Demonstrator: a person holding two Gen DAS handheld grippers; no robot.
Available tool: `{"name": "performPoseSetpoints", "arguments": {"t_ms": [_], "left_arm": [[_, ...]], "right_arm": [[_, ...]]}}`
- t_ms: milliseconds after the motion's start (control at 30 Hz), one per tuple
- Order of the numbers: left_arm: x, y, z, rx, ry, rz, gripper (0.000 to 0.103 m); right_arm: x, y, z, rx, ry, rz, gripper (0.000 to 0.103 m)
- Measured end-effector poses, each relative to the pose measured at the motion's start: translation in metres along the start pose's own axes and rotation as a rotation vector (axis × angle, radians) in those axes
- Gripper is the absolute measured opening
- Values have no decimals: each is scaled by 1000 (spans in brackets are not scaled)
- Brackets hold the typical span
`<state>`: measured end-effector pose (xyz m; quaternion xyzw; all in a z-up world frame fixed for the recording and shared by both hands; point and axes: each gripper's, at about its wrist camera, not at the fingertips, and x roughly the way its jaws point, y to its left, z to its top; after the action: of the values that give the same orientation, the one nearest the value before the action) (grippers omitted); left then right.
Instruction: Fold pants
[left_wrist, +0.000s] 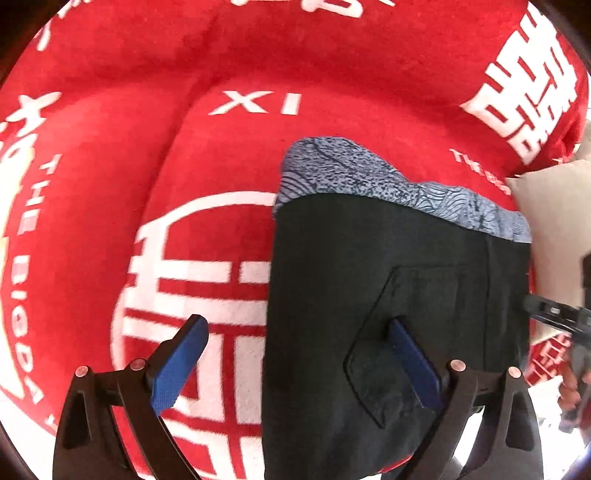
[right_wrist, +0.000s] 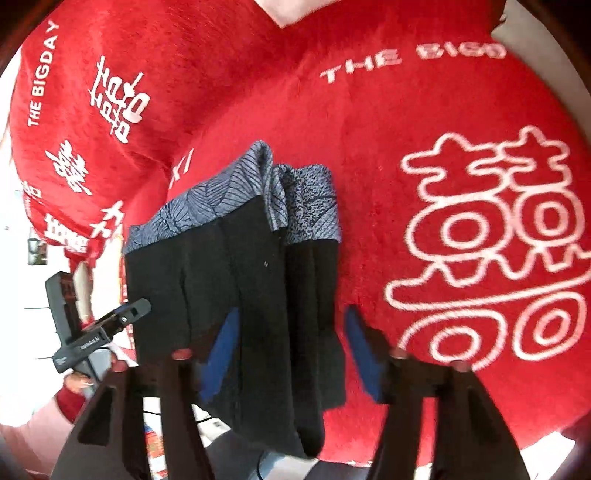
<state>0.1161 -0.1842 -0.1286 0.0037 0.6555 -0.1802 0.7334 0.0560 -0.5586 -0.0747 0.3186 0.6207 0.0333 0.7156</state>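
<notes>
Black pants (left_wrist: 388, 258) with a blue-grey patterned waistband (left_wrist: 369, 177) lie folded on a red blanket (left_wrist: 221, 155). My left gripper (left_wrist: 295, 354) is open above their left edge. One blue pad (left_wrist: 181, 365) hangs over the blanket, the other (left_wrist: 413, 362) over a back pocket. In the right wrist view the pants (right_wrist: 240, 258) lie in layers, waistband (right_wrist: 240, 192) away from me. My right gripper (right_wrist: 291, 350) is open, with the folded cloth between its blue pads (right_wrist: 364, 350), which do not press on it. The left gripper's body (right_wrist: 99, 328) shows at the left.
The red blanket (right_wrist: 406, 110) carries white characters and lettering. A beige pillow (left_wrist: 554, 206) lies at the right edge of the left wrist view. The blanket's edge (right_wrist: 443, 443) runs along the bottom of the right wrist view, with bright floor beyond it on the left.
</notes>
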Motion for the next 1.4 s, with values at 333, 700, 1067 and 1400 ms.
{"name": "performPoseSetpoints", "arguments": {"t_ms": [333, 700, 1067, 1400], "left_arm": [[-46, -40, -15, 88, -19, 149, 98], [-82, -95, -46, 65, 19, 186, 98], [-112, -96, -64, 98, 39, 211, 102], [-129, -86, -80, 162, 22, 217, 102]], "right_arm": [[-36, 26, -19, -12, -18, -299, 84], [-57, 79, -47, -138, 10, -312, 103], [-73, 104, -73, -127, 0, -292, 103], [-86, 133, -98, -85, -70, -325, 103]]}}
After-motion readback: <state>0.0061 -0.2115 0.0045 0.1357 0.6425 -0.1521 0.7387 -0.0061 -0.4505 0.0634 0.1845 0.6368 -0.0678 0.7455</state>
